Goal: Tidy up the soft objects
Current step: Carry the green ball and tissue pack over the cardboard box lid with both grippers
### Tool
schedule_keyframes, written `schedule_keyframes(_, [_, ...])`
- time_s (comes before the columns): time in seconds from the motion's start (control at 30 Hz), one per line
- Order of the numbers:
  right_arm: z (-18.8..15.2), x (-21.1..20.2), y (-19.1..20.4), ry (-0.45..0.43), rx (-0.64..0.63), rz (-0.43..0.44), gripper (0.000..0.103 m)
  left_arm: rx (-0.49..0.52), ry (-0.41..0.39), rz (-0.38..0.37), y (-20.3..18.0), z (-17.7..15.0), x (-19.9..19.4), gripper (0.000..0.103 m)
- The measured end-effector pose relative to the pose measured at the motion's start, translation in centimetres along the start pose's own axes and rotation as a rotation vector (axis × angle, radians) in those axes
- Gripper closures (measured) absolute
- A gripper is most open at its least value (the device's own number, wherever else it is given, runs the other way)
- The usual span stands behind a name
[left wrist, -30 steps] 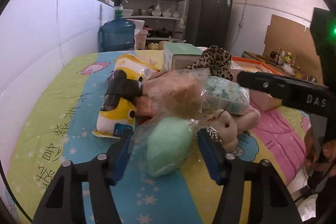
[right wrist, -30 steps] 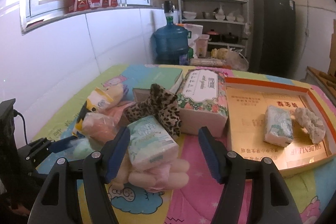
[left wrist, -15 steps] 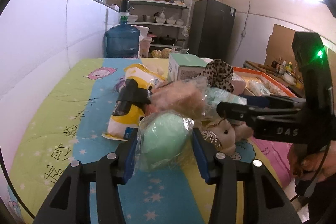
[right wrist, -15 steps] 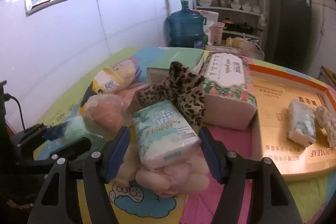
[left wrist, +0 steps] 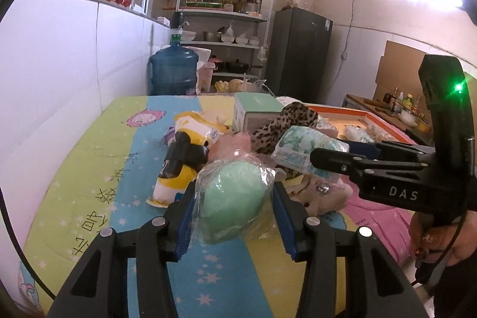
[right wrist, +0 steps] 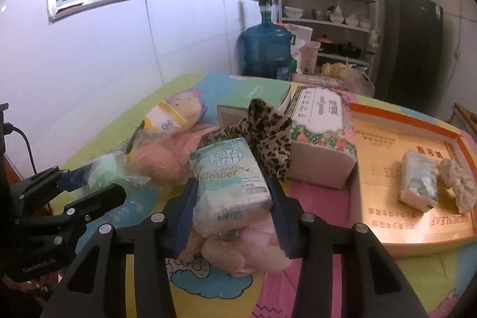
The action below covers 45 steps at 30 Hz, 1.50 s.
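While the left gripper (left wrist: 235, 198) clasped the wrapped green sponge (left wrist: 231, 195), the right gripper's (right wrist: 231, 198) jaws had just been closing on the tissue pack (right wrist: 231, 187). Its long axis ran along the fingers, with the orange tray (right wrist: 417, 121) lying to its right.

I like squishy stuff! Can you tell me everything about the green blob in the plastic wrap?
The green blob is a pale mint, rounded, soft-looking lump sealed in crinkly clear plastic. It sits between the blue pads of the left gripper, which press on both its sides. It is at the near edge of the pile of soft things on the colourful bedsheet, beside a peach lump in similar wrap.
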State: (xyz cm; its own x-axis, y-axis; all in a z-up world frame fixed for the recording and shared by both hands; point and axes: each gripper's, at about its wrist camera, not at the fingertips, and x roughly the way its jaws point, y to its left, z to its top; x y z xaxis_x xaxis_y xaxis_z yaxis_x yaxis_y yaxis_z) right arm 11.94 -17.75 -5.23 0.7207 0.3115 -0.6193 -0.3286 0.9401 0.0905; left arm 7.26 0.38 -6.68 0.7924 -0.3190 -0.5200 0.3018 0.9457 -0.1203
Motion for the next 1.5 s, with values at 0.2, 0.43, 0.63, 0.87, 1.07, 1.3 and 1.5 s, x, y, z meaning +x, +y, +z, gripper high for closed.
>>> schedule_keyframes(0.2, [0.3,-1.7,-0.4,-0.039,0.012,-0.013,0.055,0.018,-0.017,-0.002,-1.3,0.6,-0.9,0.054])
schedule_keyframes(0.43, [0.5,-4.2,-1.6,-0.092,0.028,-0.034,0.055,0.042,-0.041,-0.025,-3.1,1.5,-1.5,0.054])
schedule_keyframes(0.63, [0.5,-6.3,-3.5,-0.126,0.047,-0.07,0.055,0.064,-0.052,-0.044,-5.8,2.7,-1.3,0.054])
schedule_keyframes(0.87, [0.1,-8.6,-6.4,-0.149,0.071,-0.12,0.055,0.067,-0.045,-0.07,-9.1,3.7,0.1,0.054])
schedule_keyframes(1.07, [-0.4,-10.3,-9.6,-0.171,0.11,-0.158,0.055,0.078,-0.037,-0.099,-12.3,4.6,1.4,0.054])
schedule_keyframes(1.3, [-1.2,-12.5,-13.7,-0.203,0.158,-0.22,0.055,0.092,-0.039,-0.131,-15.8,6.0,3.0,0.054])
schedule_keyframes(1.5, [-1.9,-13.8,-17.5,-0.214,0.2,-0.269,0.055,0.096,-0.024,-0.147,-18.6,6.9,4.9,0.054])
